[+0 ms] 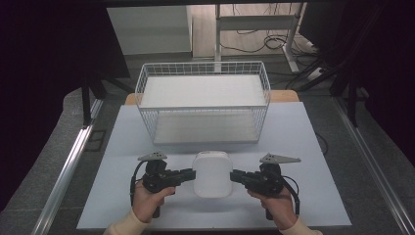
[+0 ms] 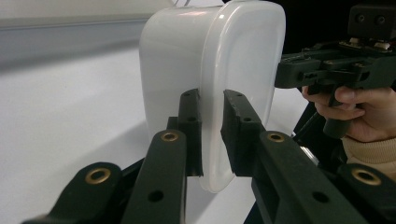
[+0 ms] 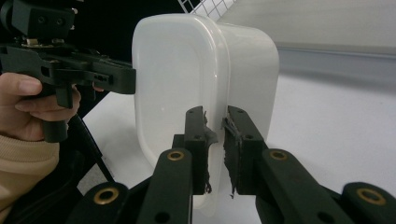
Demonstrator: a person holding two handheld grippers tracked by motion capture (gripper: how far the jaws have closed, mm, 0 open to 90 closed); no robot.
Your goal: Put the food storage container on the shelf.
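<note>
A pale blue-grey table [image 1: 303,147] lay under the high view, with a white wire basket [image 1: 203,100] standing at its far middle. Nearer the person, just in front of the basket, a white lidded plastic container [image 1: 212,174] sat between the two tools. The left gripper [image 1: 192,174] reached in from the container's left side, and in the left gripper view its jaws were nearly closed, pinching the projecting rim of the container [image 2: 215,93]. The right gripper [image 1: 234,176] came in from the opposite side; in the right gripper view its jaws, with frayed pads [image 3: 208,137], were likewise clamped on the rim of the container [image 3: 201,79]. A hand held each gripper's handle.
</note>
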